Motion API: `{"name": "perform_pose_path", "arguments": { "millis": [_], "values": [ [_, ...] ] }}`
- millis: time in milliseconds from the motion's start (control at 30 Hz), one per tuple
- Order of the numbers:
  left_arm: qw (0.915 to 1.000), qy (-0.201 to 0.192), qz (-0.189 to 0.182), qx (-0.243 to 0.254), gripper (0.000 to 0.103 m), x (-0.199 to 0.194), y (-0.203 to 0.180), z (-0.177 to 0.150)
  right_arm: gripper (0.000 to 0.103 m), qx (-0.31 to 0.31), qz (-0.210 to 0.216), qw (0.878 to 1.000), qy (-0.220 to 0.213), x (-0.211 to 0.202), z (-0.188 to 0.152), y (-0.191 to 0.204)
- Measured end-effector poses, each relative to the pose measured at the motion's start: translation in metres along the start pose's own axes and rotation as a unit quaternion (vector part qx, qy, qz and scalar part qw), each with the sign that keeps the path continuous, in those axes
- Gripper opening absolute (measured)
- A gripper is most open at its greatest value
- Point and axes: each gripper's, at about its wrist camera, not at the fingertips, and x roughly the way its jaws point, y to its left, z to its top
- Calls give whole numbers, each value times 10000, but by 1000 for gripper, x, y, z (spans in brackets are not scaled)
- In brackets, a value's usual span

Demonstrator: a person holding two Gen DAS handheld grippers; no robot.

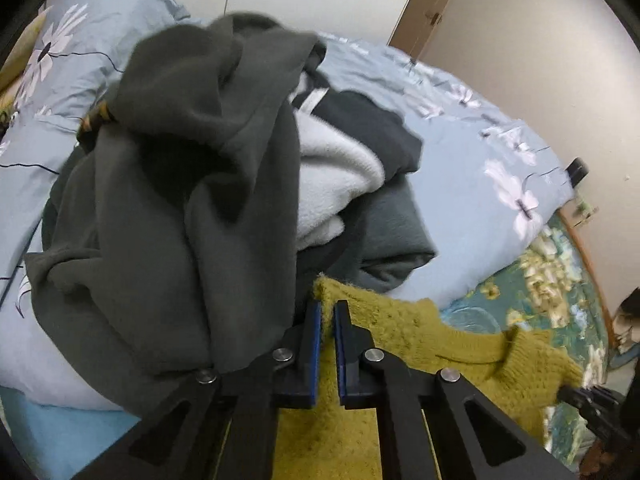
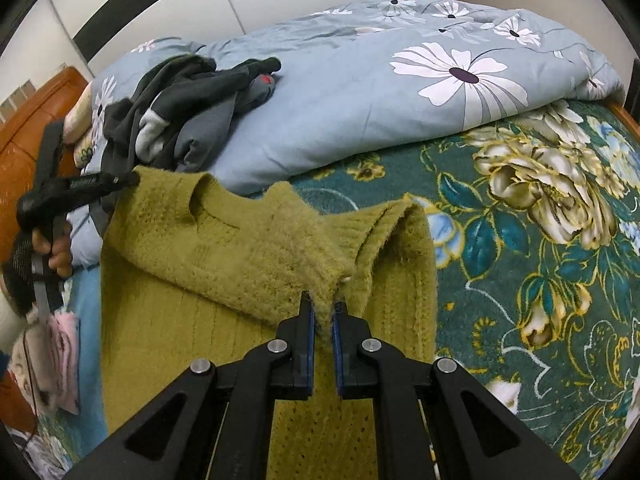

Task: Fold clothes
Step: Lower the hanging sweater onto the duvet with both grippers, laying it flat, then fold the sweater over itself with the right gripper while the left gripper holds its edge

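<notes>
A mustard-yellow knitted sweater (image 2: 248, 240) lies on the bed, its top edge lifted. My left gripper (image 1: 328, 310) is shut on the sweater (image 1: 420, 332) at one shoulder corner; it also shows in the right wrist view (image 2: 134, 179) at the sweater's left corner. My right gripper (image 2: 323, 304) is shut on the other shoulder, where the knit bunches between the blue pads. The right gripper also shows at the sweater's far end in the left wrist view (image 1: 564, 394).
A pile of dark grey, black and white clothes (image 1: 192, 184) sits on a folded blue floral duvet (image 2: 380, 92), just behind the sweater. The bed has a teal floral sheet (image 2: 540, 240). An orange headboard (image 2: 24, 128) stands at the left.
</notes>
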Motion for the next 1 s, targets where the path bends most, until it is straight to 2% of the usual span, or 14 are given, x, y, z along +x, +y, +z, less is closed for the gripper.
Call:
{"name": "perform_pose_path", "arguments": {
  "millis": [100, 200, 267, 333, 367, 400, 467, 533, 667, 733, 800, 867, 900, 1000],
  "values": [
    [9987, -443, -228, -124, 6, -32, 0, 3, 7, -147, -22, 9993, -352, -21, 13, 8],
    [9924, -1164, -406, -59, 6, -85, 2, -5, 7, -294, -44, 9971, -704, -42, 27, 15],
    [9863, -1620, -209, 232, 6, -122, 0, -25, 7, -392, -59, 9948, -937, -56, 36, 20],
    [9840, -1742, -36, 362, 6, -140, 4, -57, 8, -535, -80, 9923, -1110, -67, 32, 25],
    [9840, -1745, 22, 365, 6, -147, 8, -76, 8, -672, -194, 9927, -987, -63, 18, 25],
    [9864, -1624, -7, 236, 6, -145, 15, -98, 8, -809, -309, 9925, -862, -59, 5, 26],
    [9932, -1165, 38, -67, 6, -130, 25, -144, 8, -843, -582, 9946, -187, -31, -36, 17],
    [9968, -722, 140, -326, 5, -117, 32, -186, 8, -606, -708, 9956, 102, -22, -65, 5],
    [9942, -13, 191, -1060, 5, -101, 47, -259, 8, 48, -915, 9945, 507, -16, -114, -19],
    [9881, 115, 32, -1531, 5, -103, 55, -281, 8, 473, -926, 9929, 576, -21, -130, -31],
    [9775, 199, -248, -2085, 5, -107, 64, -298, 8, 906, -866, 9903, 594, -29, -141, -43],
    [9638, 202, -659, -2574, 6, -105, 69, -306, 8, 1628, -342, 9847, 516, -38, -151, -54],
    [9610, 196, -742, -2655, 6, -104, 69, -305, 8, 1962, -49, 9794, 468, -40, -153, -58],
    [9487, 243, -1115, -2949, 17, -94, 63, -291, 25, 2543, 594, 9643, 444, -33, -151, -59]
  ]
}}
